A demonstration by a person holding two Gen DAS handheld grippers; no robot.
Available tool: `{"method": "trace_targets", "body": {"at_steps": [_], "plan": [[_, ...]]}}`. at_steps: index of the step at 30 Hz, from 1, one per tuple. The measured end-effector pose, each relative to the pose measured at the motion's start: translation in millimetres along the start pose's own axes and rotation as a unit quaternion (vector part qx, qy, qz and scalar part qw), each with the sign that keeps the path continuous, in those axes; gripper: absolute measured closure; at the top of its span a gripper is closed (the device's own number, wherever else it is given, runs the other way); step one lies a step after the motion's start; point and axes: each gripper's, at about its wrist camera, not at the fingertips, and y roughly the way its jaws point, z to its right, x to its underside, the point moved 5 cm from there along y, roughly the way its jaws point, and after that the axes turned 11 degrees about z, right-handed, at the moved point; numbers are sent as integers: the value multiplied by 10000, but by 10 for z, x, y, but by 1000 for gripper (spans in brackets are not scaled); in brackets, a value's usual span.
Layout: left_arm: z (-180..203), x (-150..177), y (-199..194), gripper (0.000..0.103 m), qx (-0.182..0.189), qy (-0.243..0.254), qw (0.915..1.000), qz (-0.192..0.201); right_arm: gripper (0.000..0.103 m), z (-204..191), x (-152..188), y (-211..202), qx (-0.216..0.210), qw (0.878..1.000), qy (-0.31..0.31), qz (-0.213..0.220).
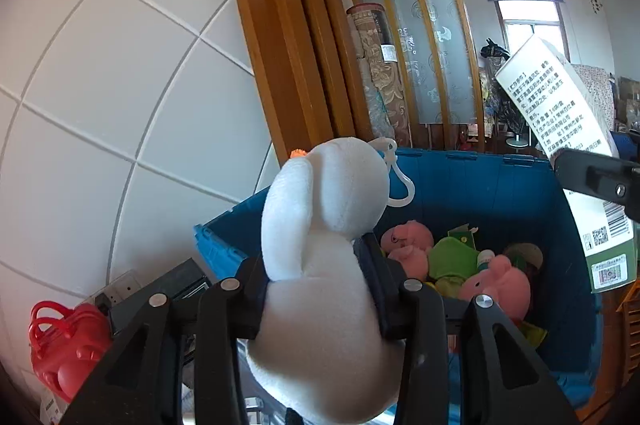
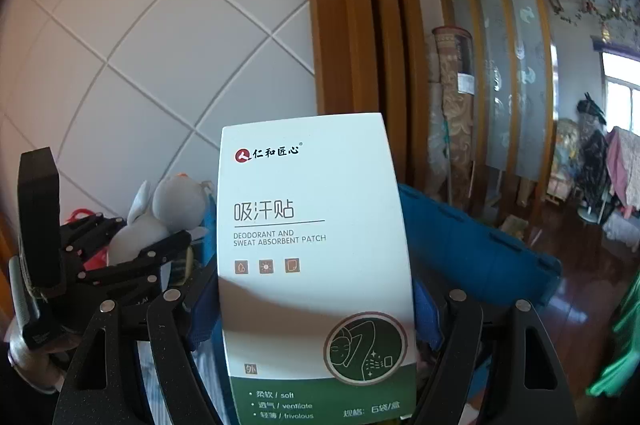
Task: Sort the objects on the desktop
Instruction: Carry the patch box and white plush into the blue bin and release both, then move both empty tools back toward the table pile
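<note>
bin (image 1: 500,193) top: open | floor: plush toys (image 1: 496,277) | left: tiled wall (image 1: 120,85)

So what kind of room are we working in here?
Likely a lived-in home: a wooden partition with frosted glass, a rolled-up rug leaning against it, and a blue bin holding plush toys.

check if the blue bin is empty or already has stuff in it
Not empty. Inside the blue bin lie two pink plush toys and a green one, seen from the left wrist view.

Plush rabbit (image 1: 320,265) between my left fingers (image 1: 248,301), bin (image 1: 500,193) behind at 1 o'clock; box (image 2: 316,265) at 3 o'clock.
</note>
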Motion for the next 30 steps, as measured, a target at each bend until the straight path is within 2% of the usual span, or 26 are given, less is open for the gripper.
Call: {"method": "trace_targets", "body": {"at_steps": [6, 8, 9, 10, 12, 16, 22, 26, 30], "plan": [[357, -252, 483, 57, -126, 12, 9999, -117, 24, 682, 57, 366, 315, 9987, 105, -395], [385, -297, 574, 51, -337, 45, 9993, -154, 22, 806, 90, 416, 408, 9982, 134, -421], [397, -322, 607, 39, -453, 91, 9988, -163, 19, 863, 88, 443, 429, 9981, 173, -406], [398, -330, 634, 19, -562, 143, 9982, -181, 15, 918, 79, 459, 446, 9981, 213, -380], [376, -356, 650, 9, -870, 205, 9960, -63, 14, 995, 53, 480, 431, 9981, 284, -340], [291, -387, 585, 9, -1086, -37, 9941, 26, 6, 1035, 11, 495, 356, 9987, 263, -260], [123, -289, 461, 9, -1484, -300, 9885, 55, 2, 924, -29, 430, 129, 9997, 198, -76], [-34, -119, 375, 9, -1819, -378, 9826, -75, 0, 772, -39, 316, -74, 9999, 18, 105], [-234, 121, 110, 9, -2117, -536, 9757, -167, 0, 578, 0, 141, -335, 9990, -116, 261]]}}
